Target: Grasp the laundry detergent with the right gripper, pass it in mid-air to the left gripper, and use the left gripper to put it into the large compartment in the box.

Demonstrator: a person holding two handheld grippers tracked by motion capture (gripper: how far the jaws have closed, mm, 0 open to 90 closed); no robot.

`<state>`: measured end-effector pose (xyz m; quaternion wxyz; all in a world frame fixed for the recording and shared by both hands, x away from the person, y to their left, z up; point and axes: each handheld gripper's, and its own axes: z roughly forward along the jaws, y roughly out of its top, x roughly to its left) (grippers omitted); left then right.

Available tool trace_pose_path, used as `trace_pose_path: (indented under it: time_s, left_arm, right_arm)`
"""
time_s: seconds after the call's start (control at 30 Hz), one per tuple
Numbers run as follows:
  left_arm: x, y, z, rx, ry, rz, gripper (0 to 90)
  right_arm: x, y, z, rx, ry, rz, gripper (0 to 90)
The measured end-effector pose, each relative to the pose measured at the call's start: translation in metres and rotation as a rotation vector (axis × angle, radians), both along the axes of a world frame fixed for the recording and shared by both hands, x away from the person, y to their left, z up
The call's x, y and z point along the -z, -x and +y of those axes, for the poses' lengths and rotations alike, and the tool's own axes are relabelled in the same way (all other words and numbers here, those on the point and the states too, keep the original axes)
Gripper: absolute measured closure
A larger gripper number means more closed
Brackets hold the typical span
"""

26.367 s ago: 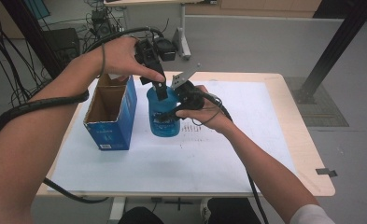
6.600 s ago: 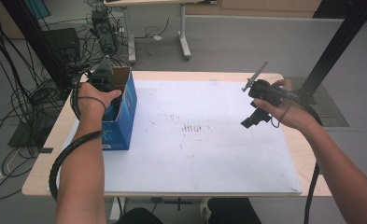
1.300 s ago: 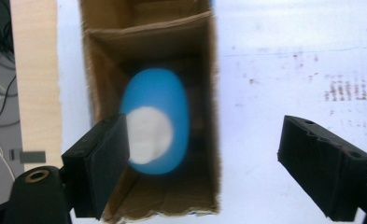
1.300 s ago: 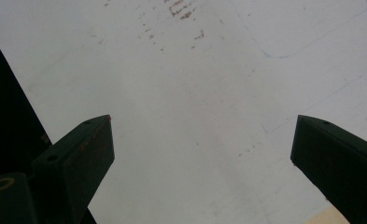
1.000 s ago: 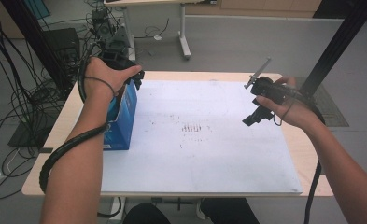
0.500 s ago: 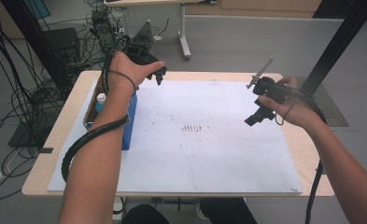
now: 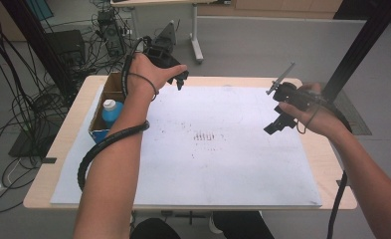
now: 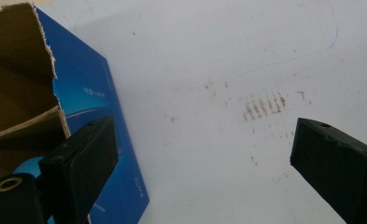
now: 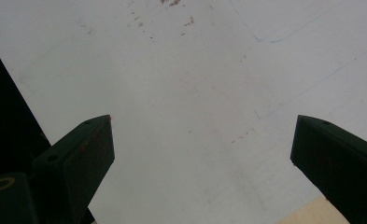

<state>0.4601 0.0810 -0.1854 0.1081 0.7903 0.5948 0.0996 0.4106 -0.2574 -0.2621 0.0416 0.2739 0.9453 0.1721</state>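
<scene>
Blue bottle sitting in its box, both grippers hanging empty over the sheet.

At nine o'clock the open blue-and-brown cardboard box (image 7: 99, 130) is holding the white-capped blue plastic bottle (image 7: 112, 110) upright; at eleven o'clock the left gripper (image 7: 179, 78) is hovering just beside the box, its jaws having just been opening, wide and empty; at three o'clock the right gripper (image 7: 277, 110) is hanging wide-jawed, empty, above the white paper sheet (image 7: 223, 164).

The left forearm reaches forward from the bottom edge, its hand holding the left gripper (image 7: 175, 69) raised at the far left; its jaws have just been opening and stand wide with nothing between them. The right forearm comes in from the lower right, holding the right gripper (image 7: 282, 107) aloft, jaws spread wide and empty
</scene>
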Motion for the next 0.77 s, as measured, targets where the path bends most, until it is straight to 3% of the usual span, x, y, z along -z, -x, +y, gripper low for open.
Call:
trace_pose_path:
  time_s: [0.77]
  left_arm:
    - [0.0028, 0.0077, 0.0074, -0.003, 0.01, -0.003, 8.5]
  right_arm:
    - [0.0019, 0.0039, 0.0054, -0.011, 0.006, -0.001, 6.0]
